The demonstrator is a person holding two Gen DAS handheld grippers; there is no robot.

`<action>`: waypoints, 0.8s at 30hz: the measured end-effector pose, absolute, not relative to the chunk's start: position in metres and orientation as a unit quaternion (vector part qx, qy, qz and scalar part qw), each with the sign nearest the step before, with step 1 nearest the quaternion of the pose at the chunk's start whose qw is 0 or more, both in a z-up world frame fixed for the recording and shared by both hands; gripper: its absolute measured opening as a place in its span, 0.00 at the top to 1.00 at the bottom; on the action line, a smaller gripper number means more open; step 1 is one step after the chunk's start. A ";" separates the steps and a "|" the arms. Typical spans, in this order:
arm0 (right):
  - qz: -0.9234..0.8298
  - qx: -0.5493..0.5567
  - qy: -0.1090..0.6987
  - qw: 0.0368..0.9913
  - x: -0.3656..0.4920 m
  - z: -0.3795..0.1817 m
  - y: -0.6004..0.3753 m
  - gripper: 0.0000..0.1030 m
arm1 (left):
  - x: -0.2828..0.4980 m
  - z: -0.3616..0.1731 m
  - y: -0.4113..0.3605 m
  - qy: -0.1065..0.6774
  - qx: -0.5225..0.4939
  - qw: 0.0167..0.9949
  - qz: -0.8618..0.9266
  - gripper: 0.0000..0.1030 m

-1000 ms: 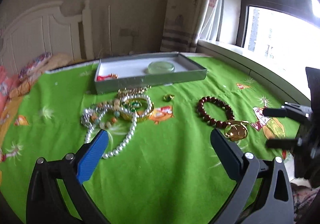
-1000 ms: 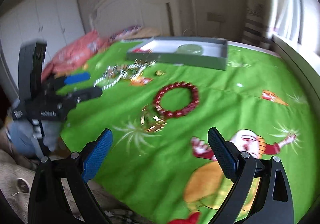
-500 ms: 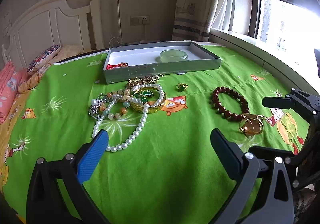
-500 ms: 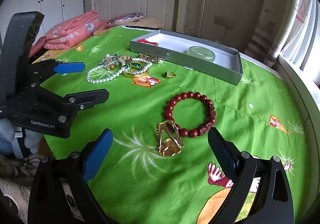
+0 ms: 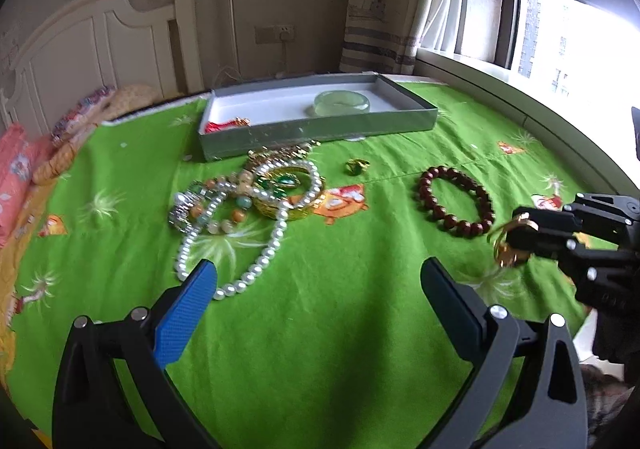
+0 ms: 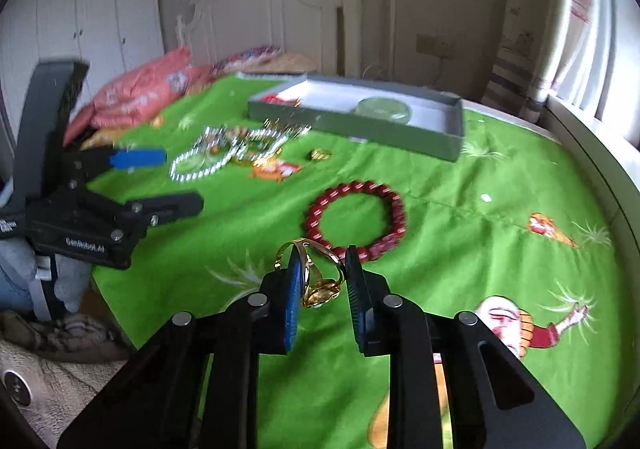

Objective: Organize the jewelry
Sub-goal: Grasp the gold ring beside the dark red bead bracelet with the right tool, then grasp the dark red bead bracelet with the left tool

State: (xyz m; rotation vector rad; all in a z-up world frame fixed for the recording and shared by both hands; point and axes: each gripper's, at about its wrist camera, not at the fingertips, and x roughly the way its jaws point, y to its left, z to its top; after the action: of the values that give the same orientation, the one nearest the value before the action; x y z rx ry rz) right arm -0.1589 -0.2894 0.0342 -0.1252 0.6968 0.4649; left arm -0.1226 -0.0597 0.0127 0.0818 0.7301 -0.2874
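Note:
My right gripper (image 6: 324, 251) is closing its jaws on a gold bangle (image 6: 320, 289), which sits between the pads and touches them, just in front of a dark red bead bracelet (image 6: 312, 215). In the left wrist view the right gripper (image 5: 518, 229) holds the gold bangle (image 5: 506, 255) at the right, beside the bead bracelet (image 5: 424, 187). My left gripper (image 5: 316, 269) is open and holds nothing, its blue pad near the end of a pearl necklace (image 5: 276, 233). A grey box (image 5: 320, 131) at the back holds a pale jade bangle (image 5: 342, 103) and a small red piece (image 5: 224, 125).
A heap of beads, chains and a gold bangle (image 5: 280, 185) lies in front of the box on the green printed sheet (image 5: 320, 349). A small gold ring (image 5: 357, 167) lies alone to its right. Pink pillows (image 6: 152, 93) and a white headboard stand behind; the window sill runs along the right.
The right gripper went from wide open to closed around the gold bangle, which has tilted up off the sheet. The left gripper stayed open and hardly moved.

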 end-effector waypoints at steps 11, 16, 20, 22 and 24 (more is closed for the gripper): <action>0.195 0.000 0.325 0.925 -0.158 0.035 -0.328 0.77 | -0.100 0.011 -0.107 0.414 0.036 0.886 -0.205 0.02; 0.175 0.026 0.310 0.934 -0.160 0.040 -0.350 0.77 | -0.087 0.004 -0.143 0.425 0.069 0.874 -0.226 0.03; 0.160 0.037 0.295 0.941 -0.165 0.044 -0.366 0.77 | -0.077 0.001 -0.165 0.426 0.091 0.870 -0.231 0.05; 0.155 0.043 0.291 0.943 -0.168 0.046 -0.372 0.77 | -0.071 0.000 -0.175 0.427 0.102 0.869 -0.228 0.05; 0.151 0.048 0.287 0.945 -0.169 0.047 -0.378 0.77 | -0.065 -0.002 -0.182 0.434 0.108 0.865 -0.227 0.12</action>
State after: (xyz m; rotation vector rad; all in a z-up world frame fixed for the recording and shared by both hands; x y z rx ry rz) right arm -0.1687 -0.3780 0.0474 0.0973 0.5852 0.3076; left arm -0.0645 -0.1824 -0.0016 0.2261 0.9091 -0.4758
